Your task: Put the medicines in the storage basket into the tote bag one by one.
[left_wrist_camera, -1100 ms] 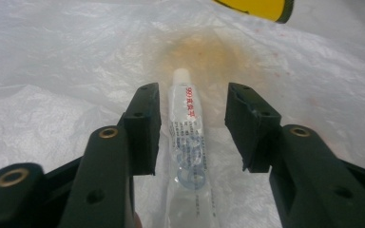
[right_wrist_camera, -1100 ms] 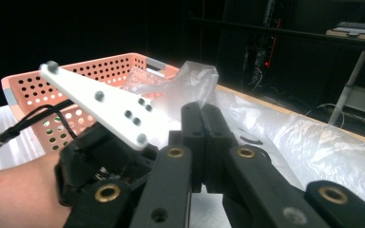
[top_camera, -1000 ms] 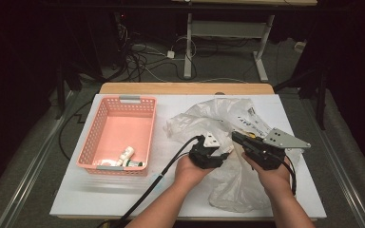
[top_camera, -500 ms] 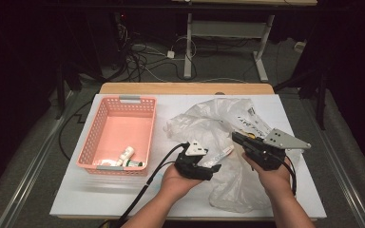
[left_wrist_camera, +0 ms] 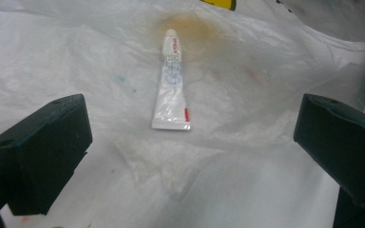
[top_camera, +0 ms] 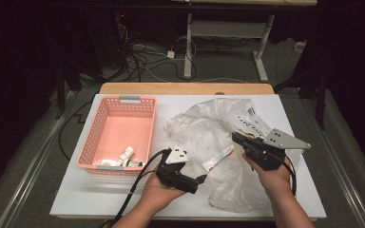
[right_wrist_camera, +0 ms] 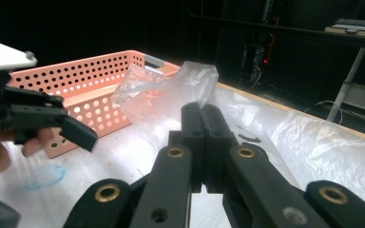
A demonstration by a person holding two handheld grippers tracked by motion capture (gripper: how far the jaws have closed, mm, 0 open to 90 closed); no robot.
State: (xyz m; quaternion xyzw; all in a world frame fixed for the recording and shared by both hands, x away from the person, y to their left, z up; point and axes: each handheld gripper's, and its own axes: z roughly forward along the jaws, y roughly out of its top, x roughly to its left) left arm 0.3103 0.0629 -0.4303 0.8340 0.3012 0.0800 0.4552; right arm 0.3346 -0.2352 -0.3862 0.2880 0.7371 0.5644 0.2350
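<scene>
White table (top_camera: 76,199), dark room. Right gripper (top_camera: 236,137) pinched shut on plastic bag (top_camera: 199,128), likely lifting it out of the way. Left gripper (top_camera: 198,184) just opened wide, nothing inside, aimed at little tube (left_wrist_camera: 172,90) lying flat on bag, ready to grab.

tube (left_wrist_camera: 172,88): white, red-blue print | basket (top_camera: 105,114): pink, perforated | bag (top_camera: 204,128): clear | claws: black

Two black handheld grippers: left gripper (top_camera: 200,179) with white three-cornered plate and black cable; right gripper (top_camera: 234,137) with grey plate, brass-coloured rivets.
</scene>
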